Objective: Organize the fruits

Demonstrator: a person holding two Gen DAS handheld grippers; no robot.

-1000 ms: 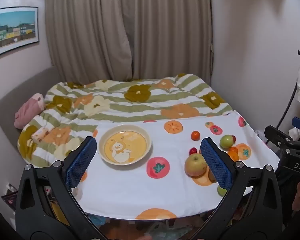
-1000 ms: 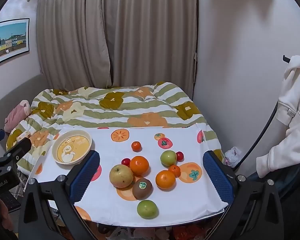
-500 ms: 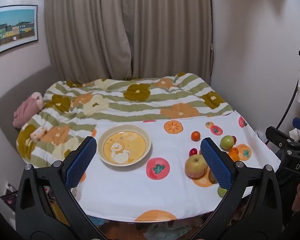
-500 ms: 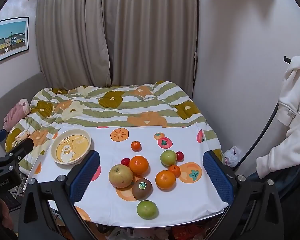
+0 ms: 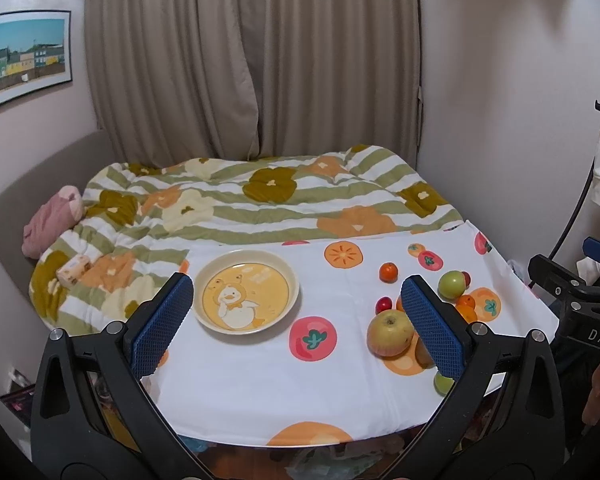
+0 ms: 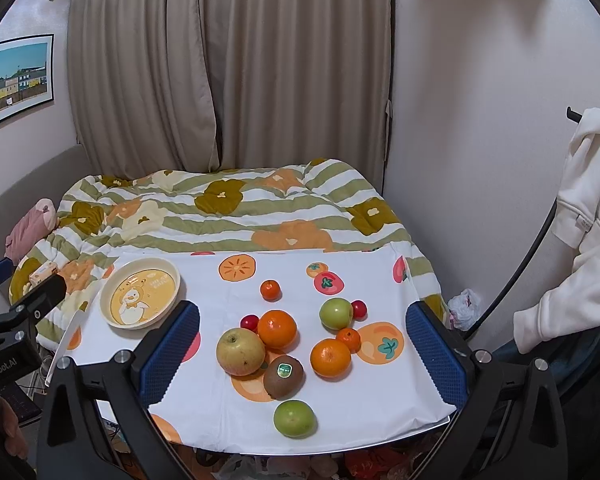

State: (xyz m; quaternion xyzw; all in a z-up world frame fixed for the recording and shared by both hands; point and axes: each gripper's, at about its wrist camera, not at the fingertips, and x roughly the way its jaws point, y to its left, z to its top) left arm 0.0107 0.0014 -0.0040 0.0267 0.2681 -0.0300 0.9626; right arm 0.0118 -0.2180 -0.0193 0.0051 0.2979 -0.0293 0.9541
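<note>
A cream plate (image 5: 247,295) (image 6: 140,292) with a duck picture sits empty on the left of the fruit-print tablecloth (image 5: 260,368). Several fruits lie loose on the right: a yellow apple (image 6: 240,351) (image 5: 389,333), two oranges (image 6: 277,328) (image 6: 330,357), a kiwi (image 6: 283,376), two green fruits (image 6: 294,418) (image 6: 335,313), small tangerines (image 6: 270,289) and red cherry-size fruits (image 6: 249,322). My left gripper (image 5: 298,326) hangs open above the table's front, empty. My right gripper (image 6: 302,354) is open too, raised over the fruit pile, touching nothing.
Behind the table lies a bed with a striped flower quilt (image 5: 260,200), a pink soft toy (image 5: 52,226) and curtains. A white hooded garment (image 6: 588,216) hangs at the right. The table's front edge (image 6: 340,446) is close below both grippers.
Both views have shifted only slightly; the plate and fruits stay where they were. Both grippers remain open.
</note>
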